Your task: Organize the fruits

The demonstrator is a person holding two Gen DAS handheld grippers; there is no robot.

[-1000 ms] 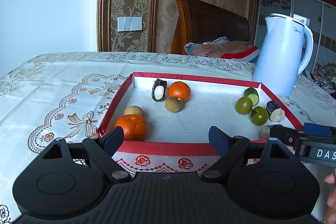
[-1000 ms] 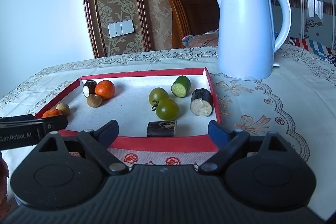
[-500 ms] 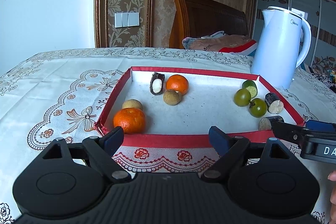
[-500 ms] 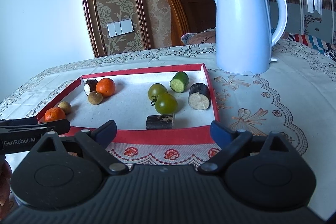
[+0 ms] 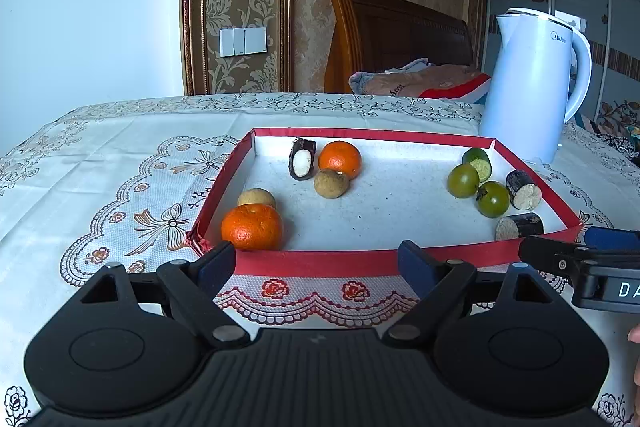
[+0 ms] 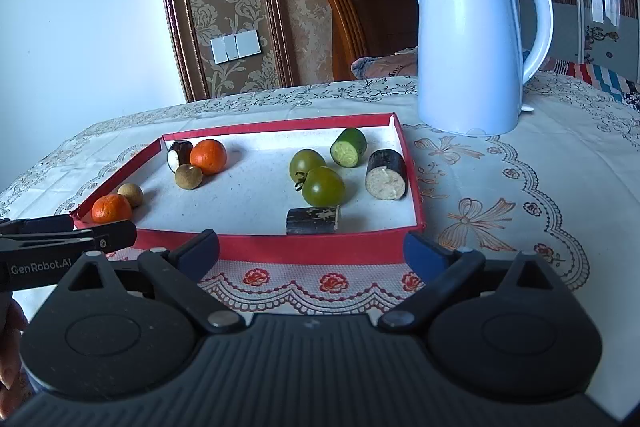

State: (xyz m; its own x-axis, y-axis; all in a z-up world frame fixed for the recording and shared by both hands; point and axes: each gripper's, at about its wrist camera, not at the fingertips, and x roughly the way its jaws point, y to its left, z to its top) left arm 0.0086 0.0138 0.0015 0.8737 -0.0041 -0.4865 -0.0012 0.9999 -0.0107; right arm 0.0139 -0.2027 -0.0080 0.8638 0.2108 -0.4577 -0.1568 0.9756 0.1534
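Observation:
A red-rimmed tray (image 5: 316,261) (image 6: 312,247) holds the produce. On its left side lie two oranges (image 5: 252,227) (image 5: 340,159), two brown longans (image 5: 331,183) (image 5: 256,197) and a dark eggplant piece (image 5: 302,159). On its right side lie two green tomatoes (image 6: 323,186) (image 6: 307,161), a cucumber piece (image 6: 349,148) and two eggplant pieces (image 6: 386,175) (image 6: 313,220). My left gripper (image 5: 316,263) is open and empty before the tray's near rim. My right gripper (image 6: 312,253) is open and empty there too.
A white electric kettle (image 6: 476,47) (image 5: 532,83) stands on the floral tablecloth (image 5: 100,187) behind the tray's right corner. A wooden chair back (image 5: 392,39) with folded cloth stands beyond the table's far edge.
Both grippers have drawn back from the tray, so the tray sits farther away in each view. Both stay open and empty. The fruits have not moved.

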